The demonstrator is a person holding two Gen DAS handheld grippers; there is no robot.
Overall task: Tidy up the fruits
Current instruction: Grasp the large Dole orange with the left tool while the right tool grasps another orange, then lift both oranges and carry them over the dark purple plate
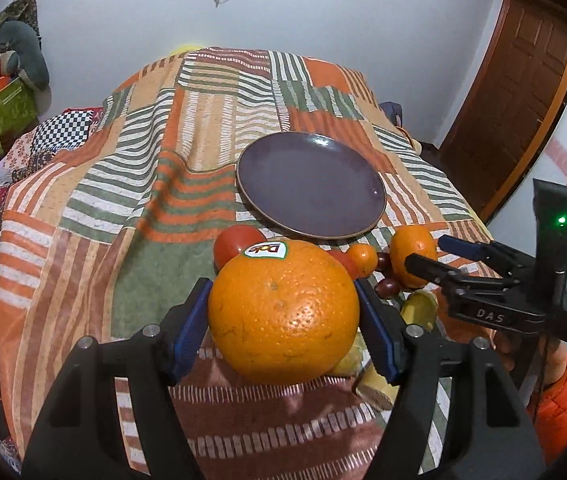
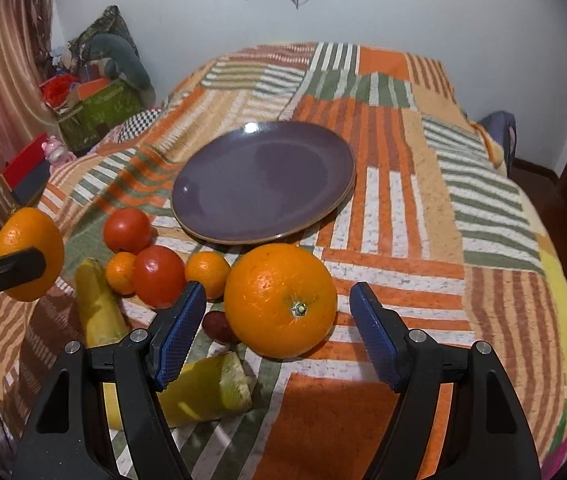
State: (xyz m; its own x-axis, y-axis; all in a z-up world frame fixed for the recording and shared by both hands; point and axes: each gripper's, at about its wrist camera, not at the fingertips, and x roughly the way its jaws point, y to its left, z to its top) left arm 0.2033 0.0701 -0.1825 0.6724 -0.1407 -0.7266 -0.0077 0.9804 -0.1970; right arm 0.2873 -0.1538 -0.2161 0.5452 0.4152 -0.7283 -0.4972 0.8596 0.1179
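The left claw (image 1: 283, 312) is clamped on a large orange (image 1: 283, 312) with a brand sticker, its blue pads pressing the fruit's flanks at 3 and 9 o'clock; the fruit appears lifted clear of the bed (image 1: 123, 208). From the right wrist view that orange (image 2: 27, 254) shows at the far 9 o'clock edge. The right claw (image 2: 279, 328) stands wide, its jaws well apart on either side of a second large orange (image 2: 281, 300) that rests on the bedspread — neither pad touches it yet.

The purple plate (image 2: 203, 224) lies bare at 12 o'clock of this second orange, just beyond it. At 10 o'clock sit two tomatoes (image 2: 127, 230), two small mandarins (image 2: 207, 272) and a banana (image 2: 97, 308); a dark red date-like fruit (image 2: 215, 326) lies tucked against the orange at 9 o'clock.

An orange is firm, fairly heavy and round, with a pebbled rind that gives the ribbed pads good purchase — it should be taken across its widest girth, as the left claw has done, since a bite above the equator would likely squeeze it out. The soft bedspread may let it roll as the jaws come in. The tomatoes look smooth and thin-skinned, and probably want a gentler squeeze.
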